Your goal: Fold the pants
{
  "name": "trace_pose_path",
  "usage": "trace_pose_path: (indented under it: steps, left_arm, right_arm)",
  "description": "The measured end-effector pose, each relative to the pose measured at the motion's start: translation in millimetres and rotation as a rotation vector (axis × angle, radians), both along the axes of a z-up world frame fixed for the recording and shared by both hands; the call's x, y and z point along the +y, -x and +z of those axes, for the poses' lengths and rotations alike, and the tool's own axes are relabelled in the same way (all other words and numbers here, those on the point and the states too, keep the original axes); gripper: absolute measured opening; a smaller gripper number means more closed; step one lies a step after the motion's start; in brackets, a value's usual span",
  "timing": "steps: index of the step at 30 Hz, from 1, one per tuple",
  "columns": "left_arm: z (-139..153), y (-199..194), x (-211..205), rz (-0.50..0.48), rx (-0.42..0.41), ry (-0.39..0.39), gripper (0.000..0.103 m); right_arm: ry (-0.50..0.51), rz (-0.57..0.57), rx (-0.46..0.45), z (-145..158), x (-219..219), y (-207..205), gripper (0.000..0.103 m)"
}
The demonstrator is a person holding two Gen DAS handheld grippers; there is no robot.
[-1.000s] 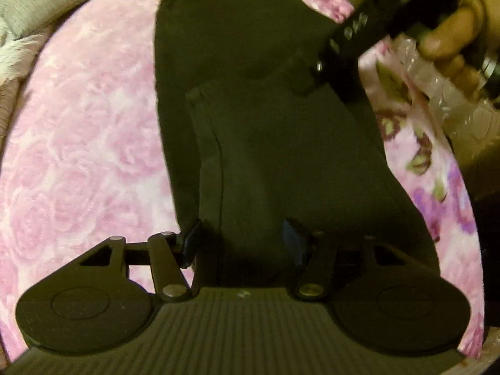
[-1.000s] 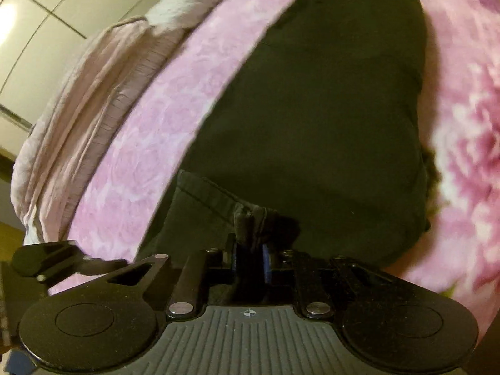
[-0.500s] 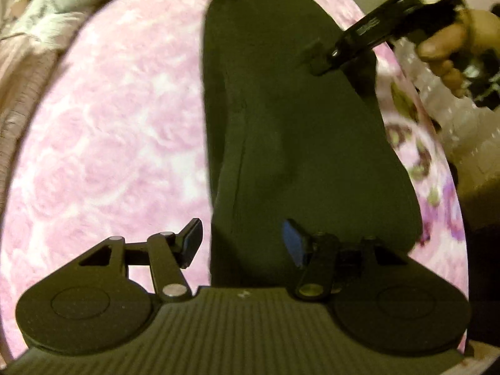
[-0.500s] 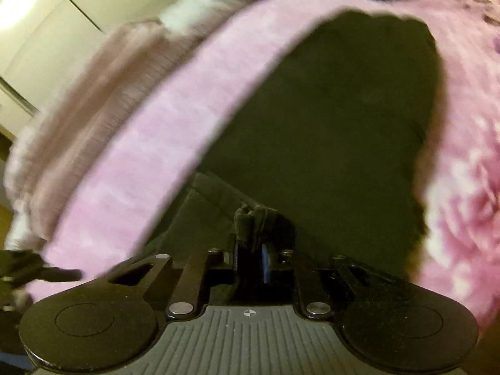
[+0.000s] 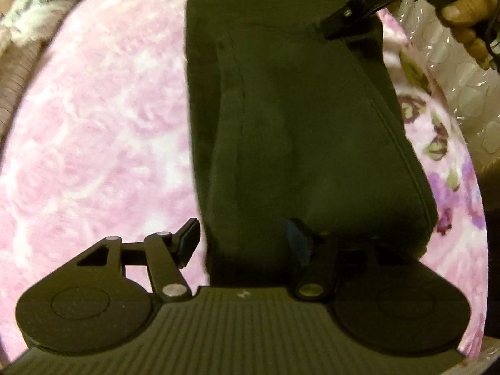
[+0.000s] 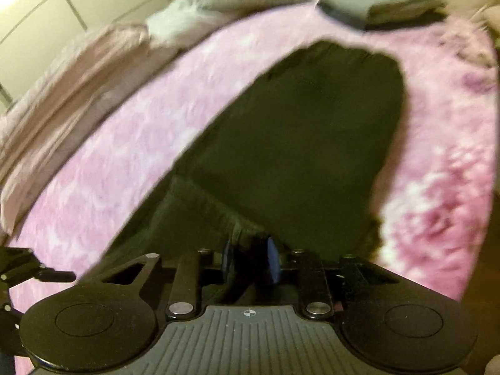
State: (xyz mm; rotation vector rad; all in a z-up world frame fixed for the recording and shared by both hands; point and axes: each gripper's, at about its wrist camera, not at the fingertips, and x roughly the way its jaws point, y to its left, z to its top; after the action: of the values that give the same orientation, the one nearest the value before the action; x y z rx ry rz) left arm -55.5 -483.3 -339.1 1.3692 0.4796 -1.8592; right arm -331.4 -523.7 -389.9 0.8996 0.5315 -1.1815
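Pants [image 5: 297,118], black, soft fabric, folded double lengthwise: spread on pink rose-patterned fleece blanket [image 5: 93,118], running from 6 toward 12 o'clock in my left wrist view. My left gripper [image 5: 240,240]: jaws wide apart, nothing held, near pants edge lying between them. My right gripper [image 6: 248,259]: jaws a little apart with a bunched fold of pants between them; firmness of grip not discernible. Grey folded cloth [image 6: 375,3]: at 1 o'clock beyond the pants, right wrist view.
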Motion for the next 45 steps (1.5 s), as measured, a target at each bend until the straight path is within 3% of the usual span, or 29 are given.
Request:
trace_pose_path:
  steps: [2,4,7,10,12,16,19,21,23,25,27,29,31,35,37,39,42,45]
  left_arm:
    - [20,-8,7,0.007,0.035,0.025,0.051]
    - [34,-15,13,0.003,0.057,0.045,0.051]
    - [32,-22,18,-0.003,0.055,0.041,0.051]
    - [14,-25,17,-0.017,0.034,0.023,0.051]
    - [-5,-26,15,-0.022,0.021,0.01,0.055]
    - [-21,-35,6,0.01,0.087,0.005,0.065]
    - [-8,-41,12,-0.02,0.088,0.036,0.059]
    - [10,-45,22,-0.034,0.084,0.087,0.049]
    - [27,-51,32,-0.046,0.117,0.146,0.047]
    - [31,-55,34,-0.045,0.156,0.153,0.046]
    - [15,-51,31,-0.069,0.131,0.131,0.04]
    - [-8,-48,26,-0.094,0.108,0.117,0.04]
    - [-20,-46,20,-0.103,0.124,0.102,0.042]
    - [-6,-48,27,-0.144,0.11,0.139,0.039]
    - [5,-55,32,-0.134,0.116,0.166,0.039]
    - [-3,-58,31,-0.123,0.115,0.145,0.039]
    - [-22,-51,27,-0.161,0.112,0.121,0.04]
    - [-18,-49,27,-0.196,0.096,0.128,0.04]
  right_arm:
    - [0.038,0.015,-0.028,15,14,-6,0.023]
    - [0.037,0.083,-0.12,22,31,-21,0.023]
    - [0.0,0.236,-0.23,11,53,-58,0.023]
    - [-0.036,0.37,-0.176,-11,76,-91,0.022]
    - [-0.033,0.437,-0.028,-31,94,-101,0.022]
    - [-0.007,0.403,0.031,-41,106,-86,0.015]
    - [0.014,0.306,0.044,-17,117,-84,0.015]
    - [0.068,0.306,0.018,3,133,-96,0.015]
    - [0.084,0.336,-0.015,8,149,-114,0.015]
    - [0.071,0.366,0.004,-4,160,-132,0.015]
    - [0.015,0.33,0.037,-34,163,-135,0.015]
    - [0.035,0.312,0.019,-56,166,-129,0.014]
    - [0.061,0.342,0.04,-54,170,-131,0.015]
    - [0.092,0.285,0.052,-25,180,-135,0.015]
    - [0.065,0.283,0.042,-29,186,-139,0.015]
    - [0.027,0.274,0.058,-48,184,-140,0.015]
    - [-0.013,0.239,0.024,-64,174,-133,0.024]
    - [0.044,0.273,0.106,-41,181,-139,0.035]
